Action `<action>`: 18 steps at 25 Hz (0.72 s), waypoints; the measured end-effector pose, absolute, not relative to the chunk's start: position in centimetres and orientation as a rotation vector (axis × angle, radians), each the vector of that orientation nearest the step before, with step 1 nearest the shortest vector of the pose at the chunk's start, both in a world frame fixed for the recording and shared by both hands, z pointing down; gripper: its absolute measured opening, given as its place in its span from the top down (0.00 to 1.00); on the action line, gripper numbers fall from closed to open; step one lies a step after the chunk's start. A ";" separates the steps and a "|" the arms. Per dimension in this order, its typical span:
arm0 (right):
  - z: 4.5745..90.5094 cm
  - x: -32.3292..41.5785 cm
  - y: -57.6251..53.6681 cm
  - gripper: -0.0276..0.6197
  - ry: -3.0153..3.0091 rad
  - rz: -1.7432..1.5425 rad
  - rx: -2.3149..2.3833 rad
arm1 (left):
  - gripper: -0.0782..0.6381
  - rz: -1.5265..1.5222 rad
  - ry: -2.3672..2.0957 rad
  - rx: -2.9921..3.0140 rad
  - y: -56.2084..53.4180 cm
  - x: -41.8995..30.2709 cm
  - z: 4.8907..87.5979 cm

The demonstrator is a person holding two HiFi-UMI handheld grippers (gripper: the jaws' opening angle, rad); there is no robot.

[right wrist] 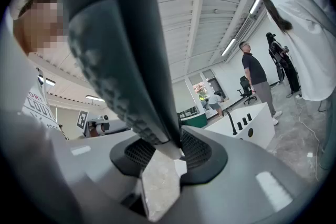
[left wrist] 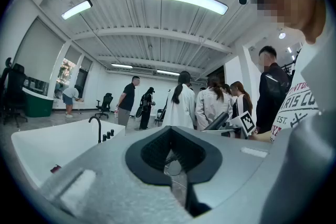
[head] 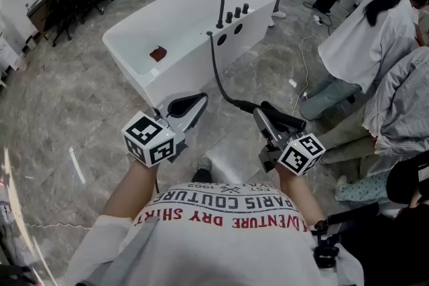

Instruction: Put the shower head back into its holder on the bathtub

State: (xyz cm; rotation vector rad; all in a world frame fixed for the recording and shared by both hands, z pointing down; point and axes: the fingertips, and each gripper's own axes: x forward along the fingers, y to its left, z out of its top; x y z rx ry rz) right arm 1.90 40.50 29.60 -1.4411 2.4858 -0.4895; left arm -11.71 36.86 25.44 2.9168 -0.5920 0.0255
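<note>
The right claw is clamped on the black shower head, which is held roughly level in the air above the marble floor, off the near corner of the white bathtub. In the right gripper view the shower head rises from between the claw's pads. Its black hose sags down the tub's wall from the rim beside the black faucet and three knobs. A round opening below them may be the holder. The left claw has its jaws pressed together with nothing between them, beside the right one.
</note>
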 end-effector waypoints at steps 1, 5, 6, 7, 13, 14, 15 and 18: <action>29.8 2.0 40.4 0.74 2.489 -0.486 -1.443 | 0.89 0.028 -0.591 2.919 36.9 -11.6 25.6; 30.1 2.2 40.3 0.74 2.495 -0.473 -1.444 | 0.89 0.027 -0.599 2.914 36.7 -11.5 26.1; 30.0 2.1 40.3 0.74 2.495 -0.471 -1.444 | 0.89 0.023 -0.601 2.906 36.5 -11.6 26.2; 29.9 2.1 40.3 0.74 2.495 -0.470 -1.444 | 0.89 0.019 -0.602 2.899 36.4 -11.6 26.3; 30.0 2.1 39.9 0.74 2.477 -0.468 -1.459 | 0.89 0.031 -0.588 2.898 35.7 -11.9 26.7; 30.1 2.0 39.6 0.74 2.479 -0.467 -1.459 | 0.89 0.033 -0.585 2.895 35.4 -12.0 26.8; 30.2 1.9 39.4 0.74 2.481 -0.466 -1.459 | 0.89 0.033 -0.583 2.891 35.0 -12.1 26.9; 29.8 1.8 38.4 0.74 2.473 -0.475 -1.466 | 0.89 0.035 -0.572 2.887 33.8 -12.0 26.9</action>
